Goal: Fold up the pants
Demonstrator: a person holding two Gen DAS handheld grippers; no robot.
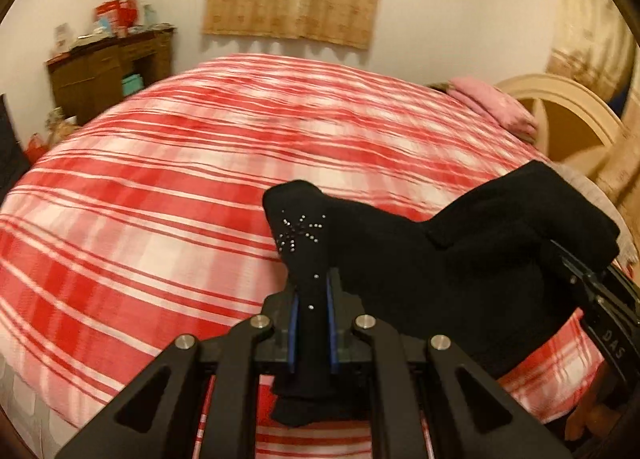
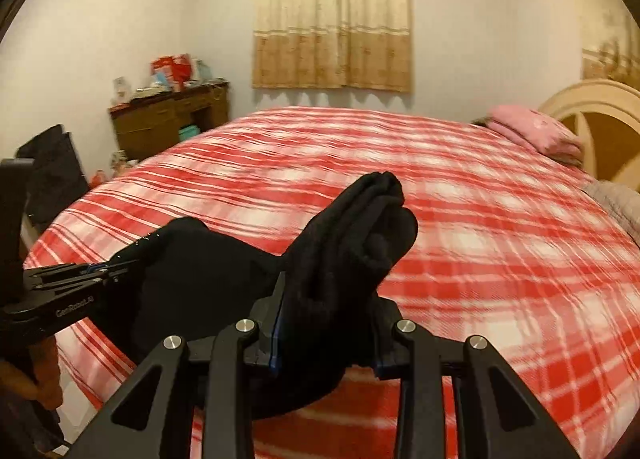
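The black pants [image 1: 420, 259] hang between my two grippers above a red and white plaid bed [image 1: 160, 179]. My left gripper [image 1: 312, 299] is shut on one end, where a rhinestone star pattern [image 1: 300, 233] shows on the cloth. My right gripper [image 2: 328, 311] is shut on a thick bunched end of the pants [image 2: 360, 227]. In the right wrist view the left gripper [image 2: 100, 271] enters from the left, clamped on the cloth. In the left wrist view the right gripper [image 1: 592, 279] shows at the right edge.
The bed [image 2: 480, 239] fills both views. A pink pillow [image 2: 536, 131] lies by the cream headboard [image 2: 600, 111]. A wooden desk [image 2: 168, 119] with clutter stands at the far left, under a curtained window [image 2: 332, 19]. A dark chair [image 2: 52, 171] is at the left.
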